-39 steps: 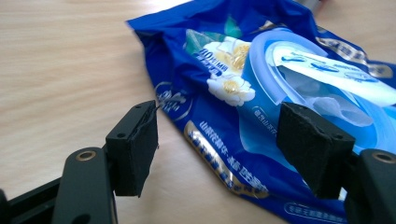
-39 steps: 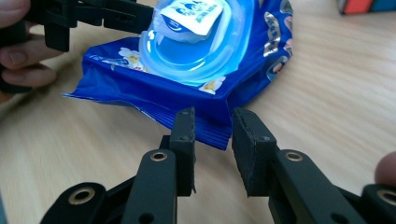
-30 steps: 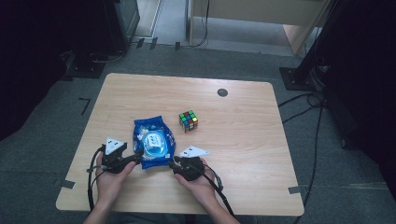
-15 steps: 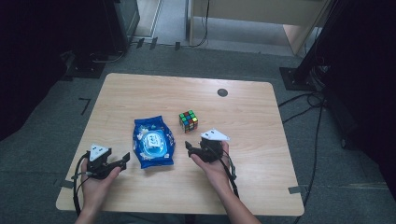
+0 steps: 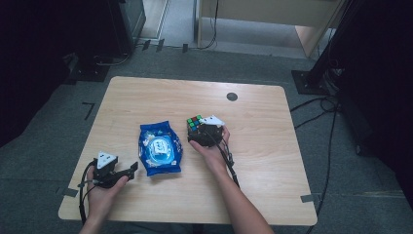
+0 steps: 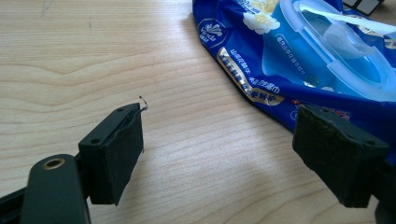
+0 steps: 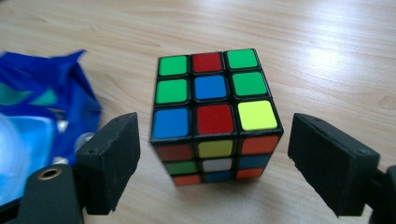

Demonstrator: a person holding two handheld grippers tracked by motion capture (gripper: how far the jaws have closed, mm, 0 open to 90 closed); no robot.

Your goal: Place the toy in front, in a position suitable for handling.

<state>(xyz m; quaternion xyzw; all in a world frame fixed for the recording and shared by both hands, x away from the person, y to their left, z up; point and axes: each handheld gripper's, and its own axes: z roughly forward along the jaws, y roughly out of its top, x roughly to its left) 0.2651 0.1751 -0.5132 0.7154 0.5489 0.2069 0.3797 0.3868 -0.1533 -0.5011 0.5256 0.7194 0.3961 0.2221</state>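
Two hand-held grippers work over a light wooden table point(image 5: 146, 97). The right gripper point(image 7: 212, 154) has its jaws spread wide, having just been opening, and the scrambled multicoloured puzzle cube point(image 7: 215, 116) sits on the table between them, a gap showing on each side so that neither pad presses it. From the high view the right gripper point(image 5: 197, 135) is just at the cube point(image 5: 194, 122), near the table's middle. The left gripper point(image 6: 219, 154) is also wide apart, its jaws just having opened further, with bare wood between them. The glossy blue plastic packet of wet wipes point(image 6: 299, 56) lies just beyond its right jaw, perhaps touching it, though the angle leaves that unclear. Seen from above, the packet point(image 5: 159, 147) lies between the left gripper point(image 5: 127, 171) and the cube.
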